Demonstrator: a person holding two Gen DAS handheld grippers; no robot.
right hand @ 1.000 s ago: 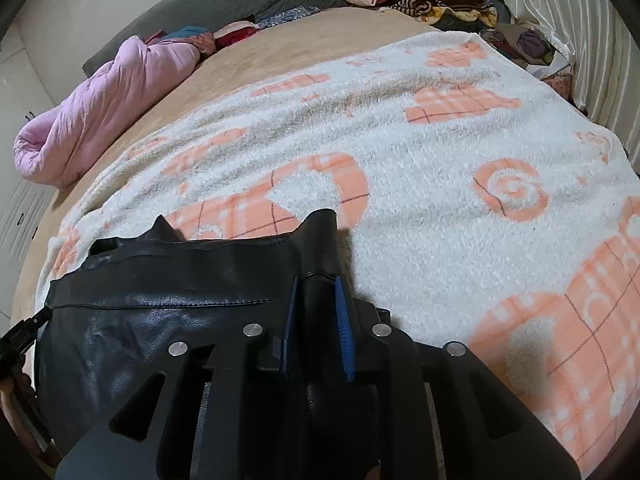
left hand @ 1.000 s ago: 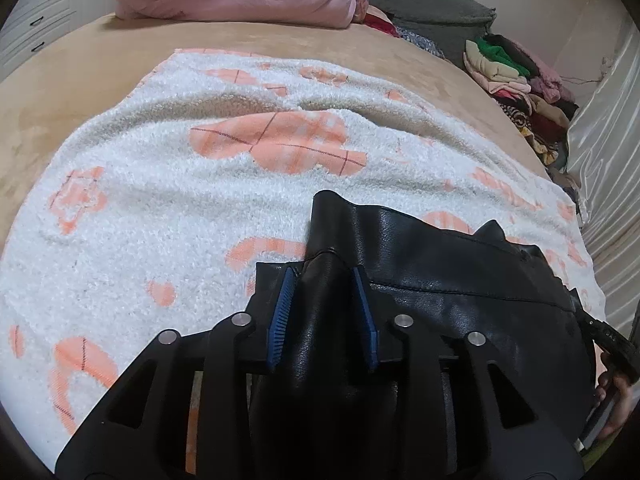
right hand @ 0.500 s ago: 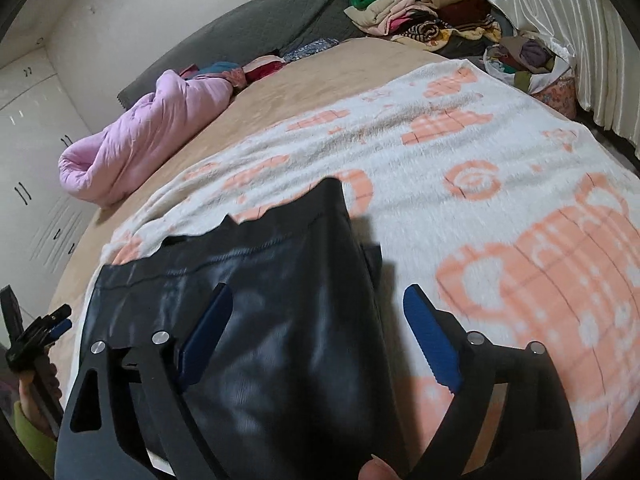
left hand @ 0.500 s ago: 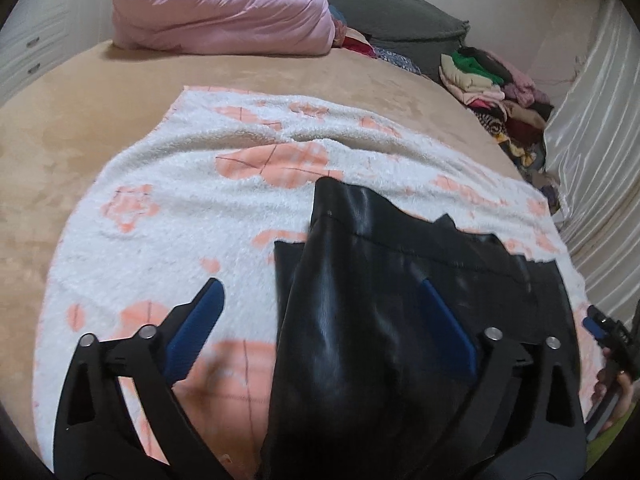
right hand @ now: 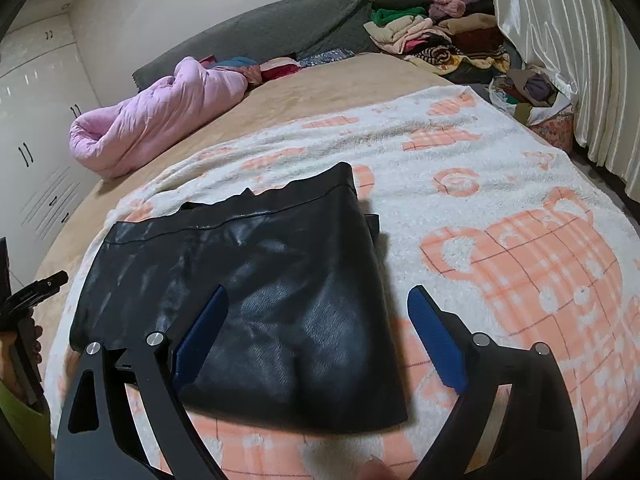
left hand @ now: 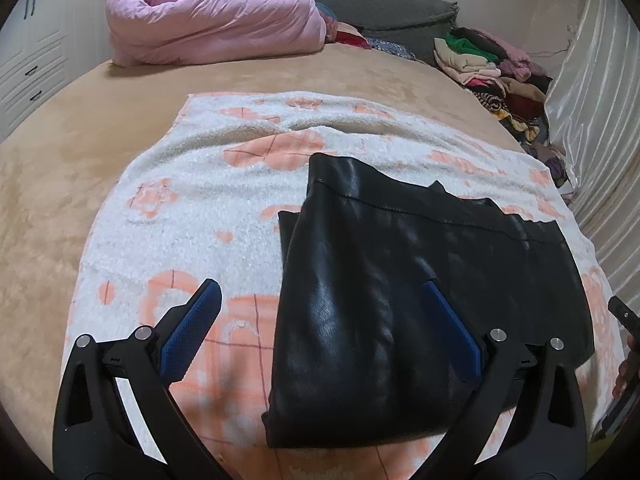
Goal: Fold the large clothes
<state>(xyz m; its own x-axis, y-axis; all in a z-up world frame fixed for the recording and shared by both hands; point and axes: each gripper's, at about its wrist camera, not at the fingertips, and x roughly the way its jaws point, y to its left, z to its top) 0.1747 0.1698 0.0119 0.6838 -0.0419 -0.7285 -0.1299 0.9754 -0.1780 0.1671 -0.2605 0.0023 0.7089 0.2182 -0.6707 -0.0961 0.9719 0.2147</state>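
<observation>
A black leather garment (left hand: 400, 280) lies folded flat on a white blanket with orange patterns (left hand: 192, 200); it also shows in the right wrist view (right hand: 256, 280). My left gripper (left hand: 320, 292) is open and empty, raised above the garment's left edge. My right gripper (right hand: 318, 296) is open and empty, raised above the garment's right edge. The blanket also shows in the right wrist view (right hand: 500, 208).
A rolled pink quilt (left hand: 208, 28) and a grey pillow (left hand: 380, 4) lie at the head of the tan bed (left hand: 60, 152). A pile of clothes (left hand: 492, 68) sits at the back right beside a white curtain (right hand: 580, 60). White wardrobes (right hand: 32, 128) stand at the left.
Both grippers let go of the black garment, opened wide and drew back and up. The garment now lies flat on the blanket.
</observation>
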